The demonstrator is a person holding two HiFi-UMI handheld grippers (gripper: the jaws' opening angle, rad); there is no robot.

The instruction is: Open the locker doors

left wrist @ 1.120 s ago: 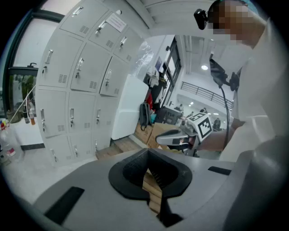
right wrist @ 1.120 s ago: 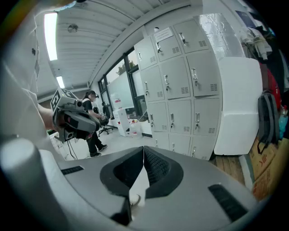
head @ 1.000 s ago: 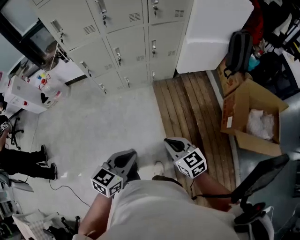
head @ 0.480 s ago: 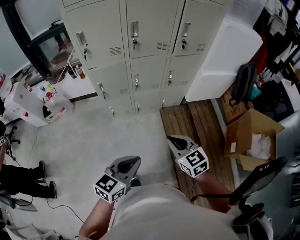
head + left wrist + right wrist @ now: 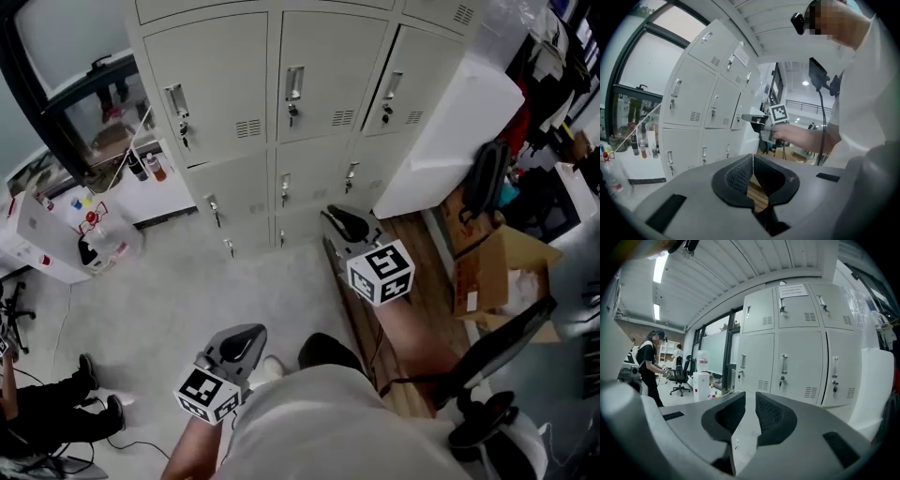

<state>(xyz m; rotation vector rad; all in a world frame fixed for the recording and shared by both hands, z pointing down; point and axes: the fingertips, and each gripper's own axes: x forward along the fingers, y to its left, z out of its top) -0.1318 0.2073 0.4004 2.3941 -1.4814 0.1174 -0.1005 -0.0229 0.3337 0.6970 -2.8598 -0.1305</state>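
**Lockers all shut; both jaws closed on nothing**

At the far left of the head view, a person's black-clad legs (image 5: 42,422) are seen on the grey floor (image 5: 187,291). Above them, a white worktop (image 5: 178,202) carrying small bottles (image 5: 142,167) is set beneath a black-framed window (image 5: 66,47).

The left gripper (image 5: 246,339) is held low, close to the wearer's body. A black-and-white square marker is shown on its cube (image 5: 204,394). In the left gripper view its jaws are seen closed, tips touching, with nothing between them.

The lockers (image 5: 319,84) fill the top middle, well ahead of both grippers and touched by neither. Every door is shut. Each door is fitted with an upright handle (image 5: 293,82), a lock beneath it and a small vent (image 5: 343,117). A paper notice (image 5: 793,290) is stuck on an upper door, but its print is too small to be read.

The right gripper (image 5: 339,221) is held farther forward and is pointed towards the lockers. Its jaws are closed to a thin slit, with nothing in it.

Further right, a white block (image 5: 450,131) is leaned against the locker side, with a black backpack (image 5: 486,178) beside it. An open cardboard box (image 5: 502,267) stands by the wooden planks (image 5: 422,244). The white label (image 5: 472,300) on the box cannot be read. A black chair (image 5: 487,375) is at the lower right.
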